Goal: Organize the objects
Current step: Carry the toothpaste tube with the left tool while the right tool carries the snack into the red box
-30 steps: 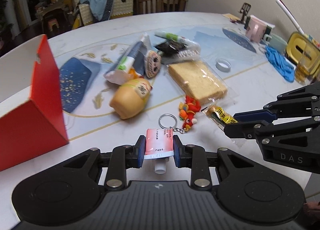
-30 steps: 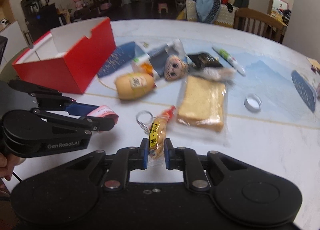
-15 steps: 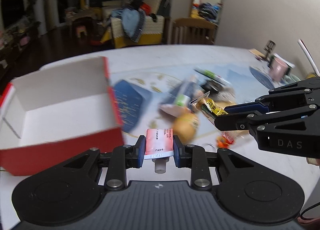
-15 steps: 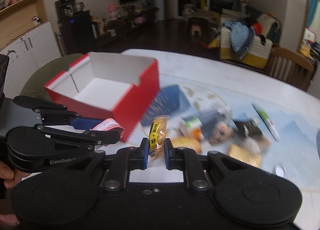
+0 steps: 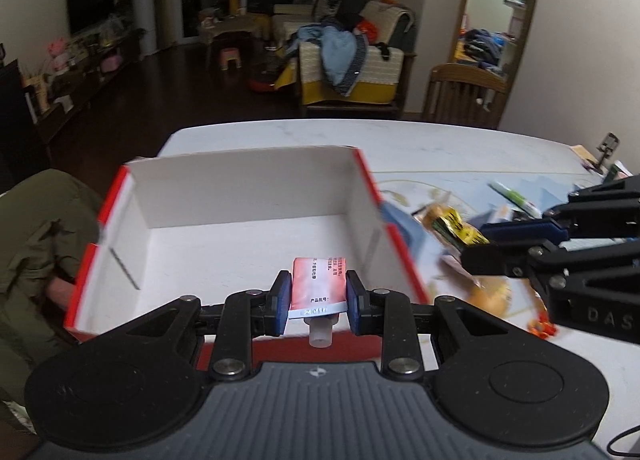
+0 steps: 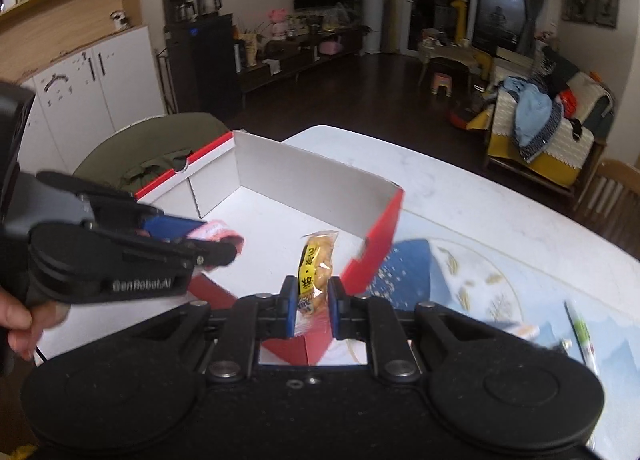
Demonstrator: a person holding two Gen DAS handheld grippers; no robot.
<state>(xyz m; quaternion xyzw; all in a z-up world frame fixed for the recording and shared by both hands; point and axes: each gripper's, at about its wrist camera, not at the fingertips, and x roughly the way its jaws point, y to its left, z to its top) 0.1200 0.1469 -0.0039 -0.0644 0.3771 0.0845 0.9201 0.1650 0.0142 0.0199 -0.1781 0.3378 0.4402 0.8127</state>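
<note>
Red box point(image 5: 248, 227) sits open on white table point(image 5: 440, 147), stiff card, light, empty inside; left gripper point(image 5: 316, 300) clamped on small red tube point(image 5: 318, 286) above box floor, soft body, likely best pinched near cap end; right gripper point(image 6: 314, 300) clamped on crinkly snack packet point(image 6: 316, 264), light, slippery, probably crushable, at box's corner.

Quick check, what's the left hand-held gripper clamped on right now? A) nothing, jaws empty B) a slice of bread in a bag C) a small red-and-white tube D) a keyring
C: in the left wrist view the left hand-held gripper is shut on a small red-and-white tube, cap toward the camera, held over the open red box.
</note>
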